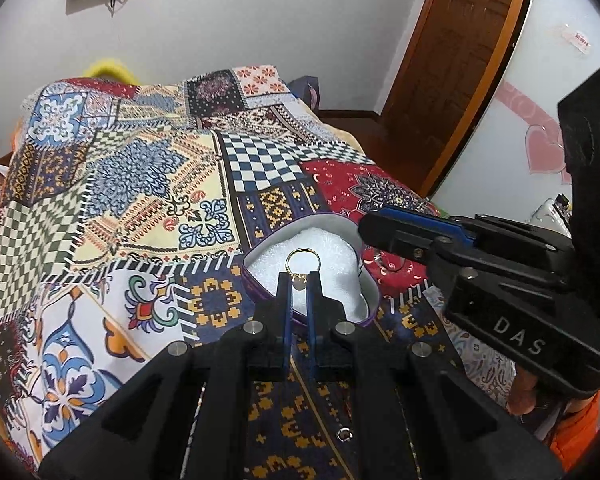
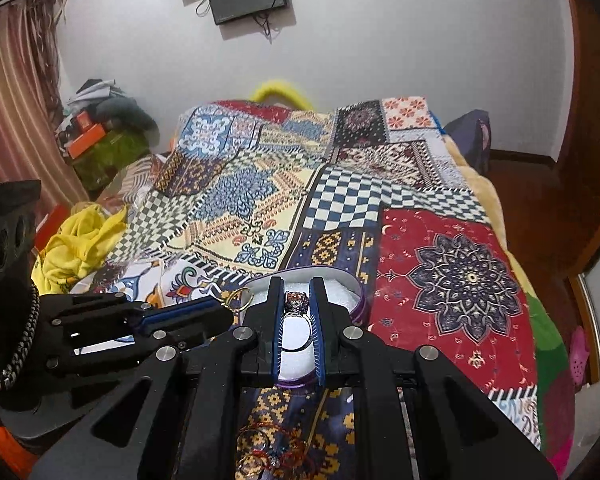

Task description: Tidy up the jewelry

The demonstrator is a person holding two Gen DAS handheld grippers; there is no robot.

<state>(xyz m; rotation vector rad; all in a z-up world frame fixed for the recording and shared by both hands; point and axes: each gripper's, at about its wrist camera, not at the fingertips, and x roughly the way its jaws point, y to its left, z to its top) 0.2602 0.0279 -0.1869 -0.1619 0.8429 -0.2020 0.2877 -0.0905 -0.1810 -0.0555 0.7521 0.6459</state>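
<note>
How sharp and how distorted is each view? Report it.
Left wrist view: strong fisheye bending of the brown wooden door frame, dark vignette corners, thin gold ring in the left tool crisp. Right wrist view: same curvature, white foam box lining overexposed, gem-topped silver ring slightly soft.

Both tongs were matte black plastic with blue inner pads and silver round screw heads. The right tongs [image 1: 366, 226] bore white "DAS" lettering above an orange sleeve [image 1: 576, 432]; the left tongs [image 2: 226, 314] trailed a black-and-white braided cord [image 2: 22, 340].

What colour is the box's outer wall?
Purple, with white padding inside; the box wall shows best in the right wrist view.
</note>
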